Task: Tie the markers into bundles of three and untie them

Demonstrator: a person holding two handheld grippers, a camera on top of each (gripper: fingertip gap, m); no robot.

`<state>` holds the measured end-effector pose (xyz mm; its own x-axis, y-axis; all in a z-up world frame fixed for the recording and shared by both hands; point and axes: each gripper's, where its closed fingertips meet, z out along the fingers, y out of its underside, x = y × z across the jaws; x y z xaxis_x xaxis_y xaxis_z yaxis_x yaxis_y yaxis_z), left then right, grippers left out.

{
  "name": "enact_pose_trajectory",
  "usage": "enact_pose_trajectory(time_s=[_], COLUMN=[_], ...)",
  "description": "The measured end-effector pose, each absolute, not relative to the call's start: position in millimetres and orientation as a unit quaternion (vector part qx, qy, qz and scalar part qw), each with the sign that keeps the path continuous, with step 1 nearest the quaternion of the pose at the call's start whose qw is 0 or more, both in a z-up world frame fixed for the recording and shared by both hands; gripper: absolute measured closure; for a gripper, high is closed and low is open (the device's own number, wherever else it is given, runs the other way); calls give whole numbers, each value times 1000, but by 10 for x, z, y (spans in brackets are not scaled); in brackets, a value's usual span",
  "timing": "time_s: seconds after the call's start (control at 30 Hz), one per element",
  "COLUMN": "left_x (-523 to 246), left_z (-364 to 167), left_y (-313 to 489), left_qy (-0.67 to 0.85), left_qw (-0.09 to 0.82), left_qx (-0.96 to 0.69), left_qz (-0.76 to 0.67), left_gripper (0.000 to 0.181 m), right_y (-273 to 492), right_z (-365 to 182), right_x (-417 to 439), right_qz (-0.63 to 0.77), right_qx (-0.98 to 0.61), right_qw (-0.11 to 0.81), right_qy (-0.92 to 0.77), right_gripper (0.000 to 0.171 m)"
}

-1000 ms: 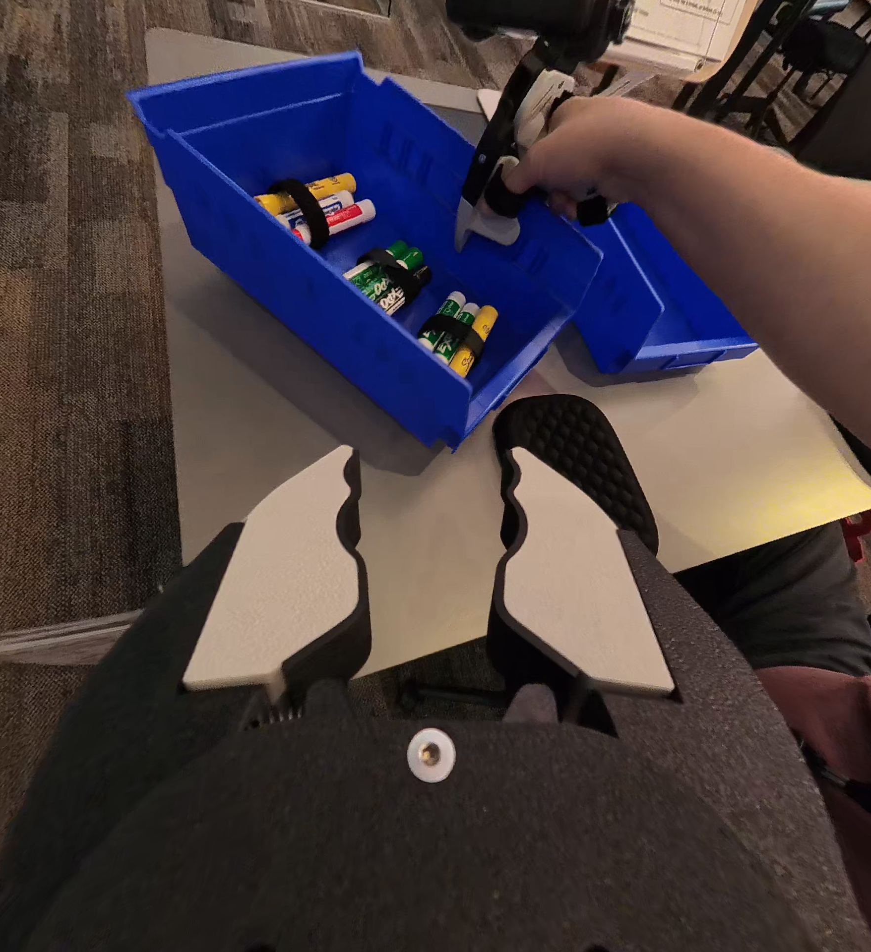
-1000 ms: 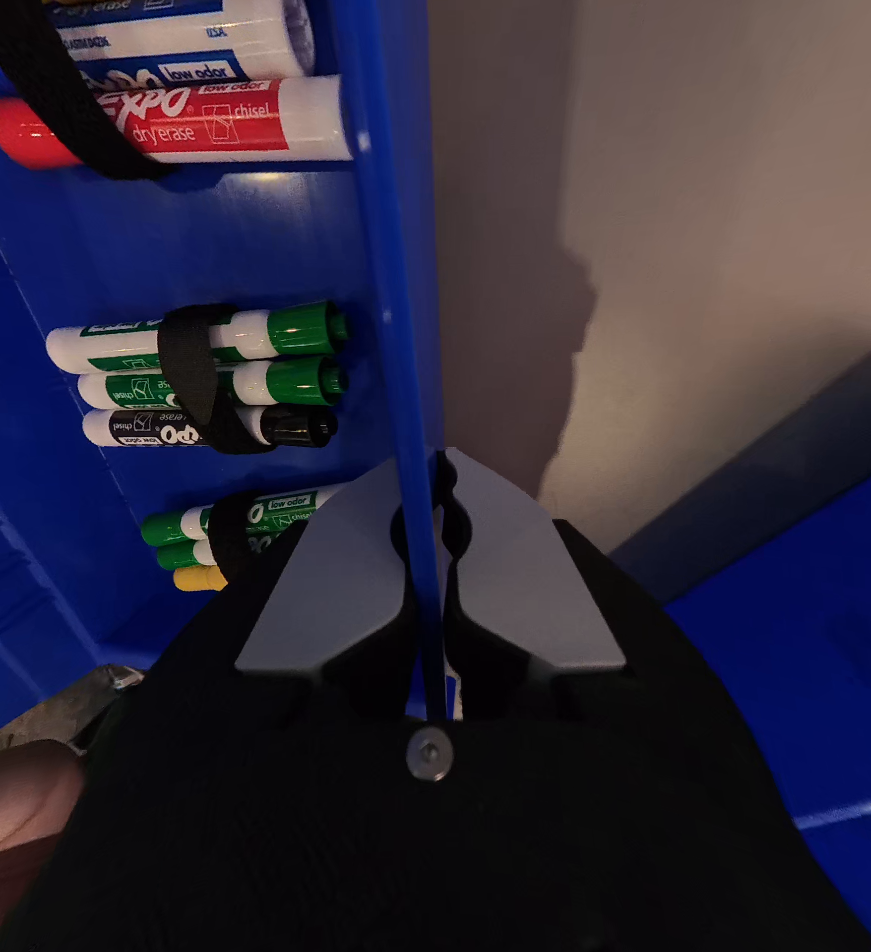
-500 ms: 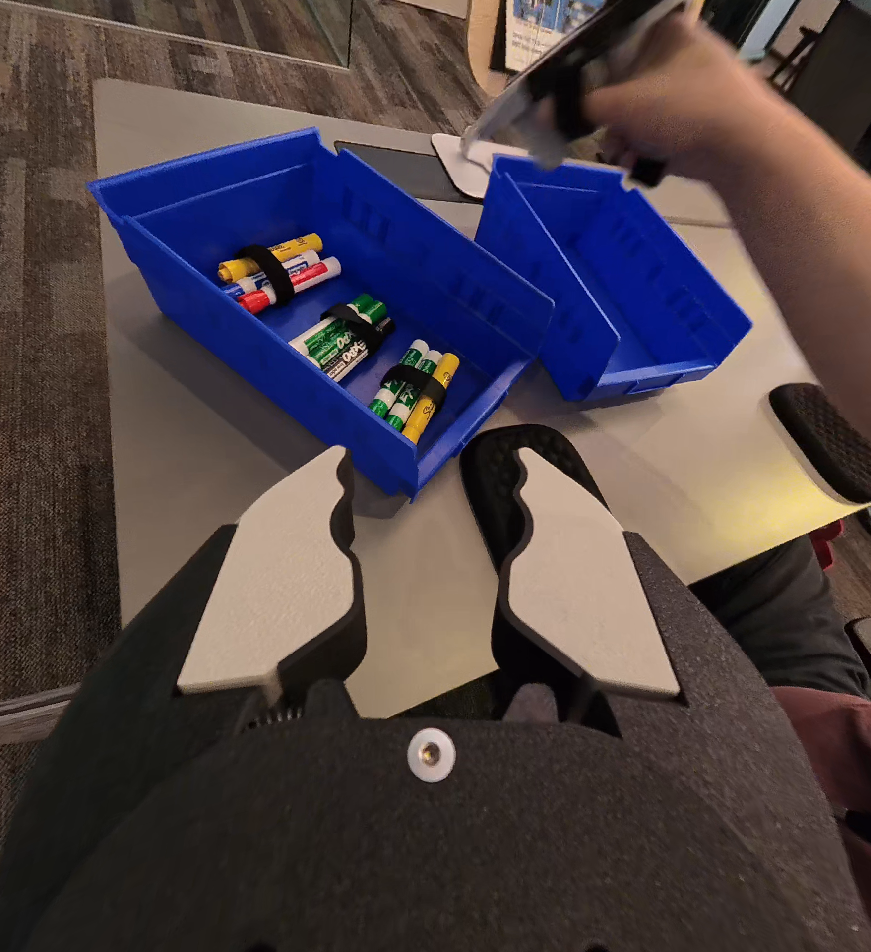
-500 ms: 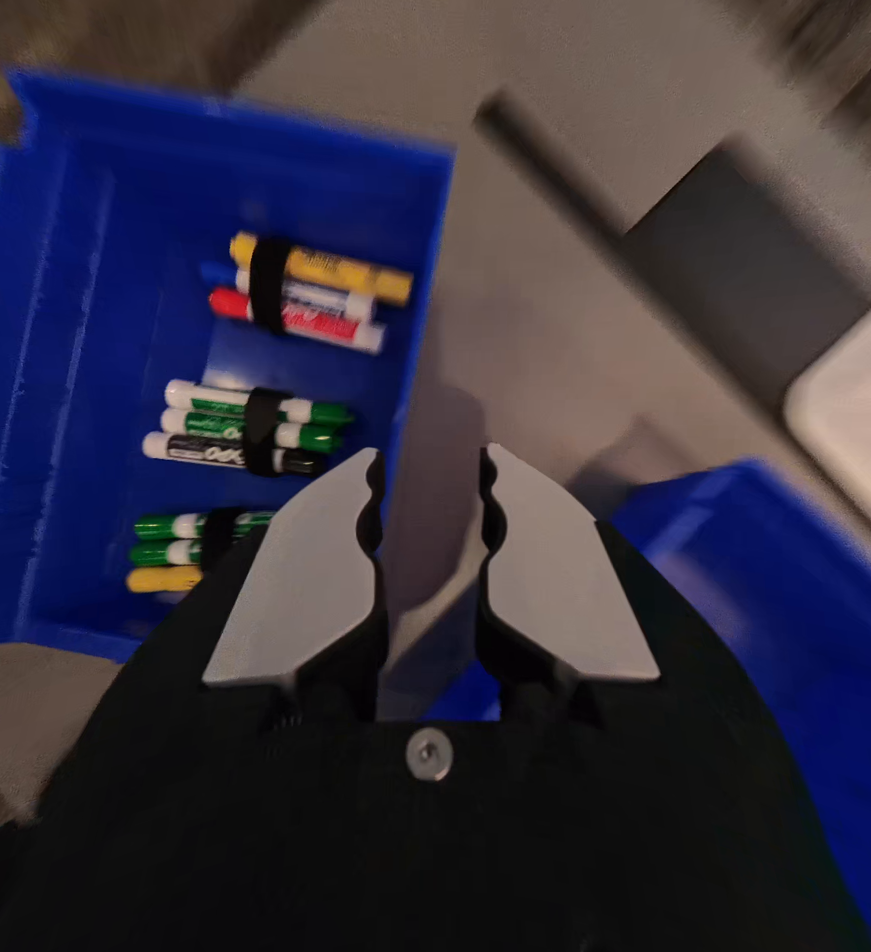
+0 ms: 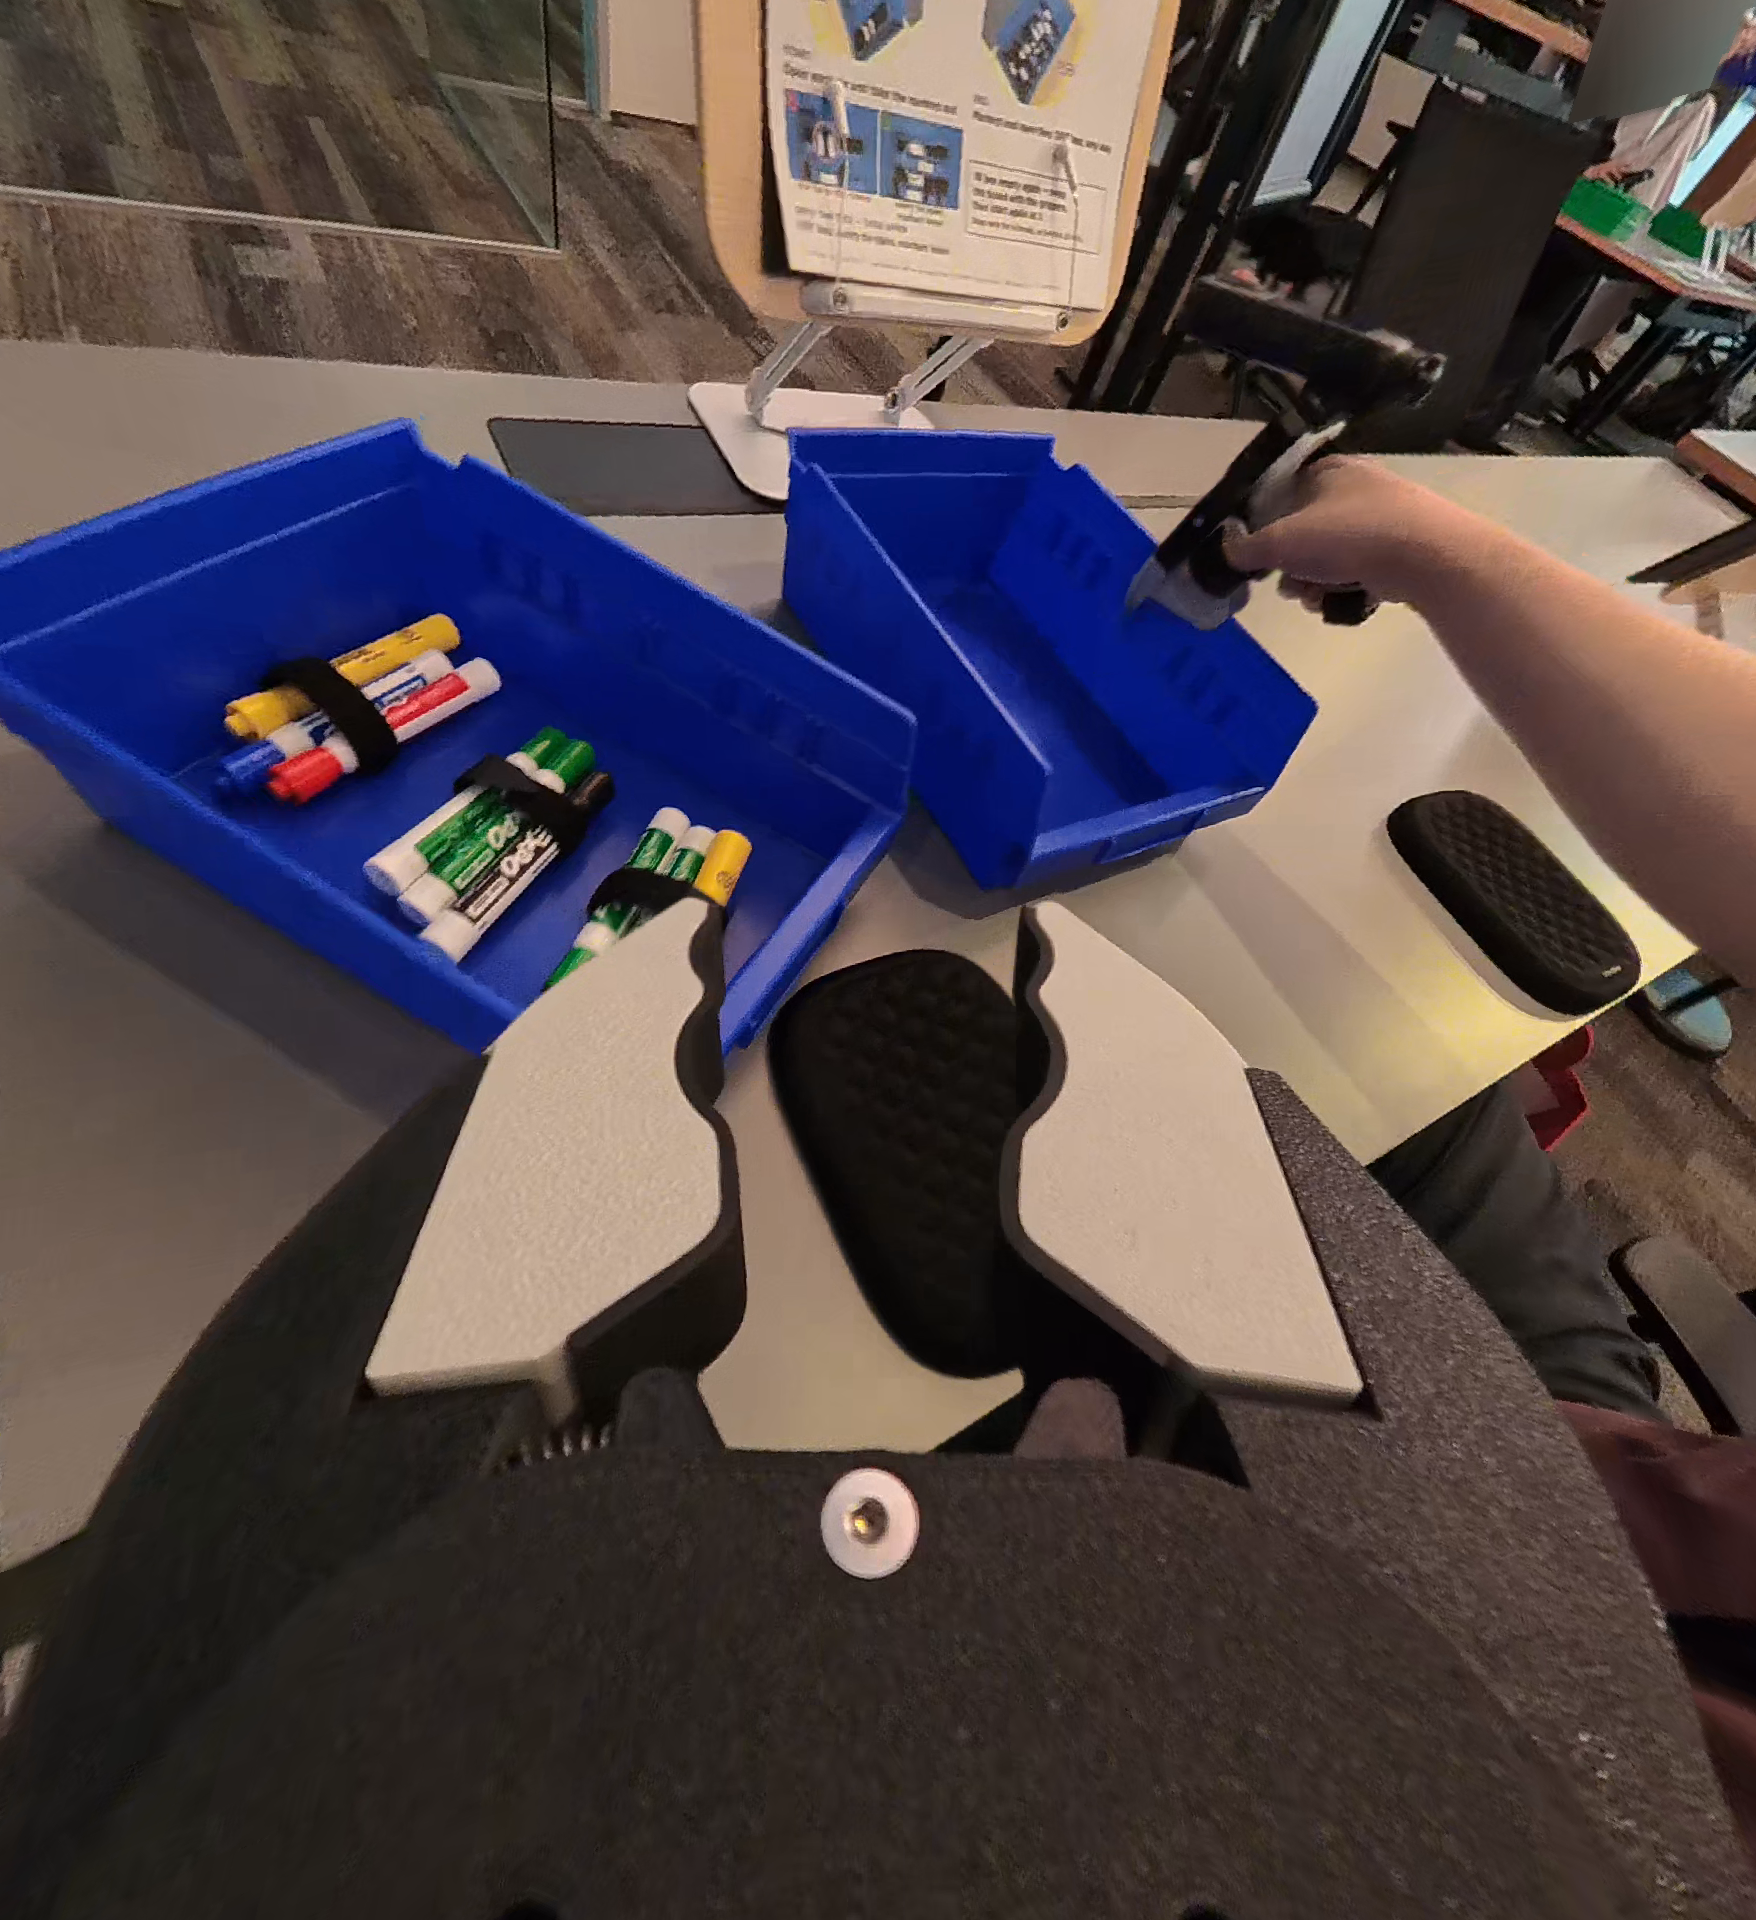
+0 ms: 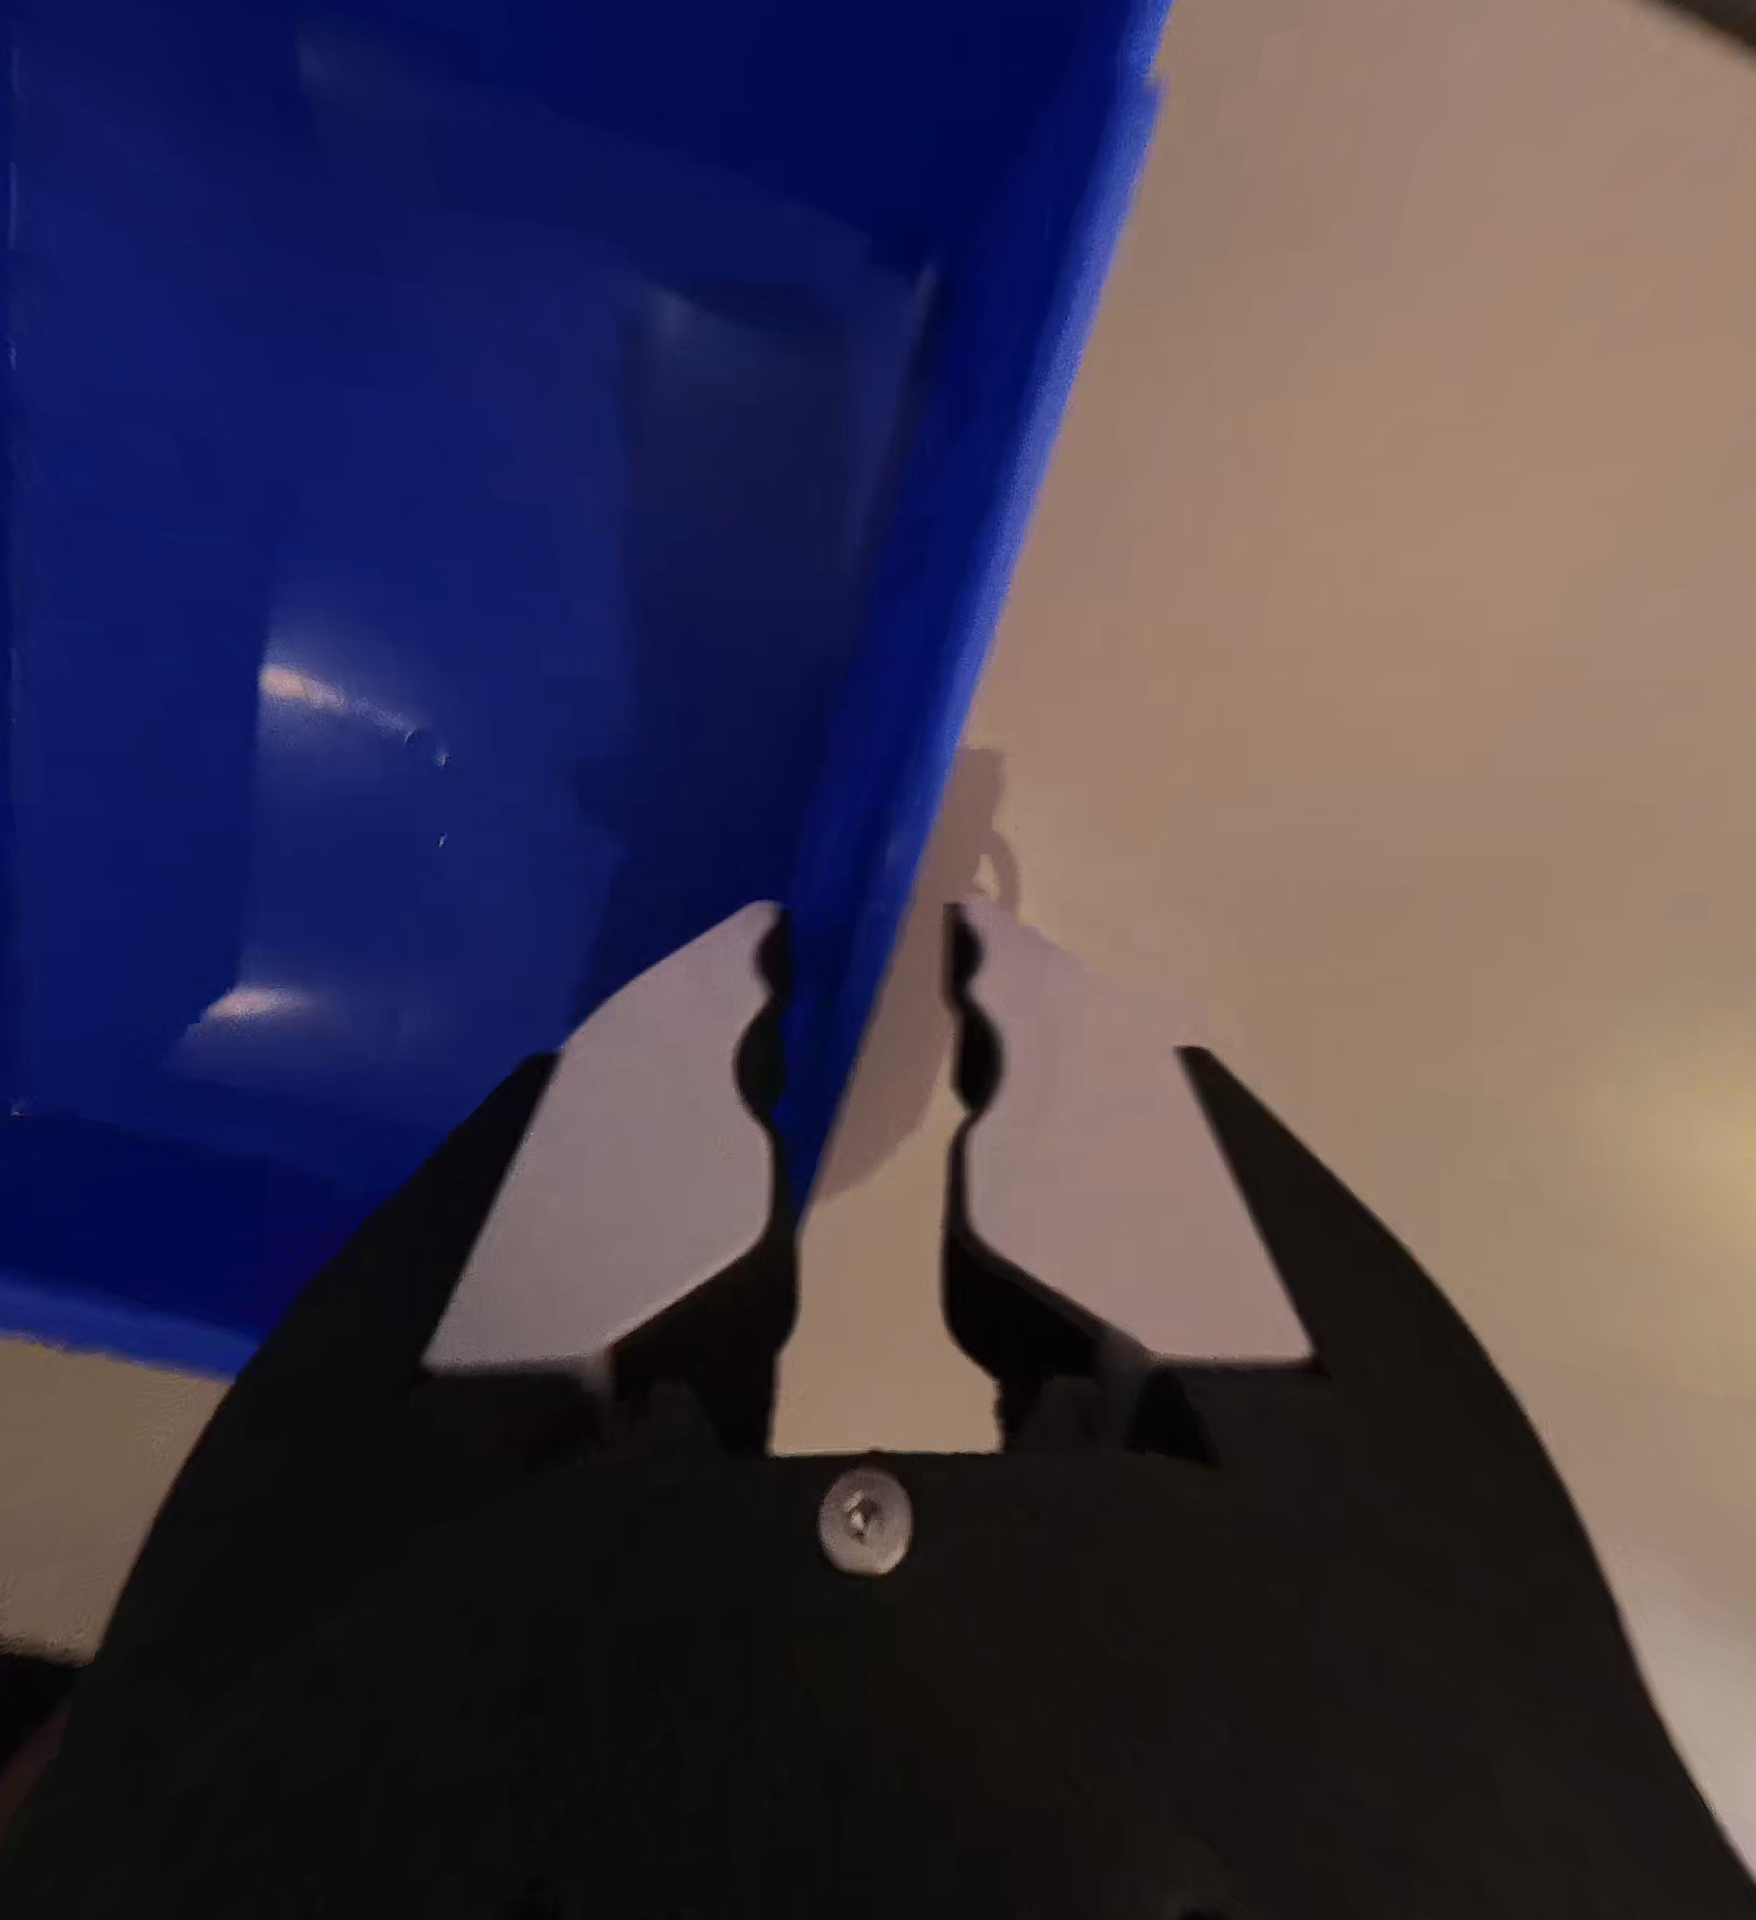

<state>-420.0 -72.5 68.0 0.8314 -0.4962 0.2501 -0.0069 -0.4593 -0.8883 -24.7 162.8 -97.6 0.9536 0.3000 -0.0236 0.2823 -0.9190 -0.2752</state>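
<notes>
Desk [image 5: 178,1143] carries two blue bins. Left bin [image 5: 583,582] holds three marker bundles, each three markers under a black strap: yellow/blue/red bundle [image 5: 354,717] at the far end, green/green/black bundle [image 5: 489,842] in the middle, green/green/yellow bundle [image 5: 661,894] nearest. So the tying looks done; no bundle is opened, so untying looks still to do. Right bin [image 5: 1040,665] is empty. Right claw [image 6: 863,935] is partly open, straddling that bin's right wall [image 6: 957,623], the wall close against the left finger, not clamped. Left claw [image 5: 863,935] hangs wide open and empty above the desk's near edge, over a black pad [image 5: 895,1153].
</notes>
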Motion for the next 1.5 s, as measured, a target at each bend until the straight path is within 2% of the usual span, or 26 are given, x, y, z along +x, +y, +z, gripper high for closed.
enact_pose_trajectory(time_s=[0.03,0.07,0.17,0.4,0.93,1.23,1.37,1.4,1.47,1.5], left_x=[-4140,-4081,-3919,-3590,-3265,-3513,-4027,-4215,-4536,-4648], left_z=[715,752,840,867,724,714,564,521,411,350], left_y=[-703,-681,-616,-498,-224,-83,63,107,195,243], left_qy=[157,159,161,169,139,96,33,13,-24,-29], left_qw=[497,499,503,490,477,478,465,462,449,444], left_qx=[-817,-816,-811,-820,-836,-852,-874,-879,-887,-890], left_qz=[-245,-247,-250,-243,-234,-193,-137,-119,-105,-104], left_gripper=[128,128,130,131,132,129,110,109,110,120], right_y=[1614,1620,1625,1660,1371,1294,1360,1411,1523,1567], right_z=[-989,-987,-993,-1001,-1025,-1025,-964,-883,-603,-430], right_x=[-309,-314,-281,310,2673,2944,2971,2976,2933,2912], right_qz=[62,77,128,126,83,90,48,35,27,21], right_qx=[-978,-978,-977,-978,-992,-989,-986,-981,-962,-949], right_qw=[129,125,107,89,95,118,160,189,269,313], right_qy=[-150,-145,-130,-140,-23,9,-21,-27,-36,-37], right_gripper=[158,160,161,163,164,164,159,148,140,135])
